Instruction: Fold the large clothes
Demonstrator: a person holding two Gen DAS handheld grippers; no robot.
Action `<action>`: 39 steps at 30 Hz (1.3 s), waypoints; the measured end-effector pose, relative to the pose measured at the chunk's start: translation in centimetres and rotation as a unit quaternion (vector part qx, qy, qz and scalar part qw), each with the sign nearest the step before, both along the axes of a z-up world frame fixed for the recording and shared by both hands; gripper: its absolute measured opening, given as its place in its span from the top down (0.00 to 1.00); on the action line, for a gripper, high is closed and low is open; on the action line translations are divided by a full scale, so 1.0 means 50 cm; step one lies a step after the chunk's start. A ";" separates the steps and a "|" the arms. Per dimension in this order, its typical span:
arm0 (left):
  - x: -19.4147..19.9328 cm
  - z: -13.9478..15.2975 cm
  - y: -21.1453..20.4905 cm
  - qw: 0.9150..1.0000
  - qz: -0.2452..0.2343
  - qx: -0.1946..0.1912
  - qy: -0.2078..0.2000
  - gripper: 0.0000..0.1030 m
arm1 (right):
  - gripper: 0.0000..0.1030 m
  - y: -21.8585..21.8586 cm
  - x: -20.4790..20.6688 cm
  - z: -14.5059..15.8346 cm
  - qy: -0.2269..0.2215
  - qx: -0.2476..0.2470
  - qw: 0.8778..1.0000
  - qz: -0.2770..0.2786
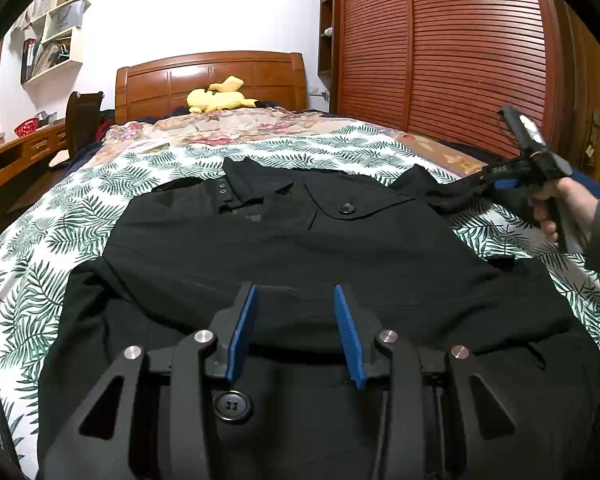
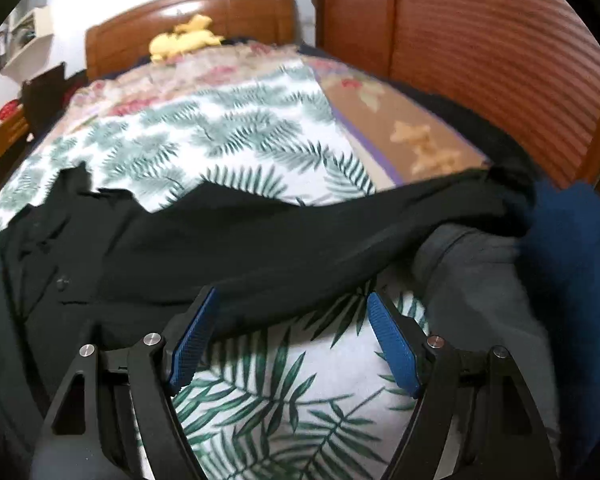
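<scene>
A large black coat (image 1: 284,240) lies spread front up on the bed's leaf-print sheet (image 1: 40,240), collar toward the headboard. My left gripper (image 1: 295,287) hovers over the coat's lower middle, its blue pads apart and nothing pinched between them. At the right a hand (image 1: 560,204) holds my right gripper (image 1: 490,179) by the end of the coat's sleeve (image 1: 448,196). In the right wrist view that sleeve (image 2: 300,240) stretches across just past my right gripper (image 2: 292,294). Its jaws stand wide open, the left pad (image 2: 194,340) over black cloth and gripping nothing.
A yellow plush toy (image 1: 220,98) rests by the wooden headboard (image 1: 212,76). Slatted wardrobe doors (image 1: 460,60) close off the right side. A desk (image 1: 20,152) and chair stand at the left. Grey cloth (image 2: 480,280) and blue cloth (image 2: 572,260) lie at the bed's right edge.
</scene>
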State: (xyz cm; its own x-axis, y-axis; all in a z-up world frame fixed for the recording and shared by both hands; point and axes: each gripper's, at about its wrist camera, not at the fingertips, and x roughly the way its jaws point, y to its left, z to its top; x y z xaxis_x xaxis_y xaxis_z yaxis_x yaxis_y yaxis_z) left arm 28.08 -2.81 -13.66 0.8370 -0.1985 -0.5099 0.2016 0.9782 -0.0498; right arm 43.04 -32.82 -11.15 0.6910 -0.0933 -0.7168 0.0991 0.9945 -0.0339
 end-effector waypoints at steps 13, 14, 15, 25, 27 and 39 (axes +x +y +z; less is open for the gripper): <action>0.002 -0.001 0.002 1.000 -0.003 -0.003 0.003 0.63 | 0.97 -0.018 0.072 -0.024 0.037 0.013 0.999 -0.002; 0.003 -0.001 0.001 1.000 -0.003 -0.003 0.003 0.63 | 0.98 -0.006 0.069 -0.012 0.030 0.006 0.999 0.007; 0.003 -0.001 0.001 1.000 -0.003 -0.003 0.004 0.63 | 0.99 0.003 0.067 -0.004 0.025 0.001 1.000 0.015; 0.004 -0.004 -0.001 1.000 -0.003 0.001 0.004 0.63 | 0.99 0.209 -0.029 0.129 -0.049 -0.025 0.983 0.173; 0.004 -0.004 -0.002 1.000 -0.003 0.001 0.004 0.63 | 0.99 0.270 -0.060 0.134 -0.052 -0.030 0.975 0.214; 0.003 -0.001 0.001 1.000 -0.002 -0.001 0.003 0.63 | 0.99 0.413 -0.122 0.061 -0.006 -0.048 0.956 0.289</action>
